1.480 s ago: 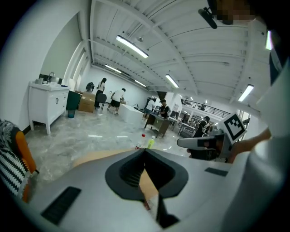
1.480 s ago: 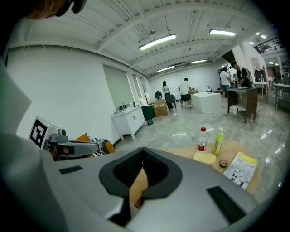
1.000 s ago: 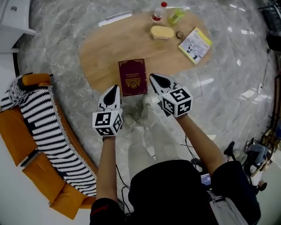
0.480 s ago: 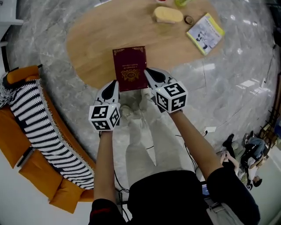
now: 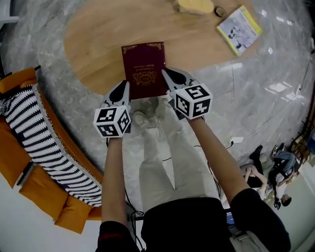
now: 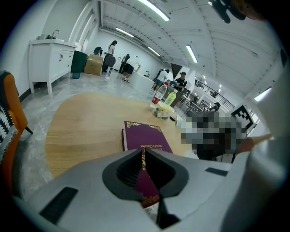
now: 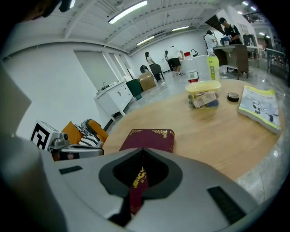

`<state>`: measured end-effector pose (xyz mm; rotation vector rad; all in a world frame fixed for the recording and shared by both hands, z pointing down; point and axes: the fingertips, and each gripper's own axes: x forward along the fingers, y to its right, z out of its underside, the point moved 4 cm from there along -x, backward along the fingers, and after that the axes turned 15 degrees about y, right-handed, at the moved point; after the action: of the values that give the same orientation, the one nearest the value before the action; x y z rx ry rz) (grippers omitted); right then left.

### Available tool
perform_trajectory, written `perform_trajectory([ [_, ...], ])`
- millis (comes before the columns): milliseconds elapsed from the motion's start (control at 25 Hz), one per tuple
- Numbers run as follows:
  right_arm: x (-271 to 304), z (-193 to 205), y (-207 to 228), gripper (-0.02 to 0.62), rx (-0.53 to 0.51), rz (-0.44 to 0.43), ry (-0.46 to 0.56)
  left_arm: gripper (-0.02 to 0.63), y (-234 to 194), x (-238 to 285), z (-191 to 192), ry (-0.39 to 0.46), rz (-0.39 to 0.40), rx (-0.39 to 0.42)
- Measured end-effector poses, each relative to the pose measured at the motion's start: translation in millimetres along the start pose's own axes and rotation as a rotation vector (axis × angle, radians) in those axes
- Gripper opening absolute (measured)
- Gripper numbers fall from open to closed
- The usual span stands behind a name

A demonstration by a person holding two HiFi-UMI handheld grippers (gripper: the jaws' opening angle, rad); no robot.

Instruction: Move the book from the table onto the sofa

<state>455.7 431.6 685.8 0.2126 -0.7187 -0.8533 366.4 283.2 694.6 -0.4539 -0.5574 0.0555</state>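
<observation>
The maroon hardcover book with gold ornament (image 5: 143,69) lay flat on the oval light-wood table (image 5: 96,42), close to the near edge, cover up. The left gripper (image 5: 122,86) sat at its near left corner and the right gripper (image 5: 166,74) at its right edge. Each had its jaws pressed together on nothing, and the cover showed through the hollow behind the tips. Whether either tip touched the book could not be told.

Farther back on the table sat a pale yellow lidded container (image 5: 196,6), a small dark ring (image 5: 220,12) and a yellow-edged booklet (image 5: 239,29), all well apart from the book. To the left stood the orange sofa (image 5: 22,170) under a black-and-white striped throw (image 5: 47,142).

The head view cut off the table's far end. In the gripper views the jaws hid the book's near end.
</observation>
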Motion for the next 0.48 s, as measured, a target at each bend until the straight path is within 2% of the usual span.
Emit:
perform_trajectory([
  [40, 1, 2, 2, 0.015, 0.004, 0.004, -0.004, 0.018, -1, 2, 2, -0.010, 0.003, 0.002],
  [80, 3, 3, 5, 0.042, 0.012, 0.005, -0.008, 0.037, -2, 5, 5, -0.023, 0.007, 0.007],
  [120, 5, 5, 8, 0.112, 0.021, 0.003, -0.013, 0.066, -3, 7, 8, -0.039, 0.012, 0.011],
  [160, 6, 7, 11, 0.139, 0.029, 0.003, -0.020, 0.100, -3, 11, 10, -0.056, 0.015, 0.012],
  [320, 12, 20, 23, 0.194, 0.049, 0.019, -0.054, 0.189, -6, 24, 18, -0.098, 0.018, 0.026],
  [480, 16, 38, 30, 0.270, 0.095, 0.031, -0.086, 0.248, -12, 36, 29, -0.139, 0.021, -0.014],
])
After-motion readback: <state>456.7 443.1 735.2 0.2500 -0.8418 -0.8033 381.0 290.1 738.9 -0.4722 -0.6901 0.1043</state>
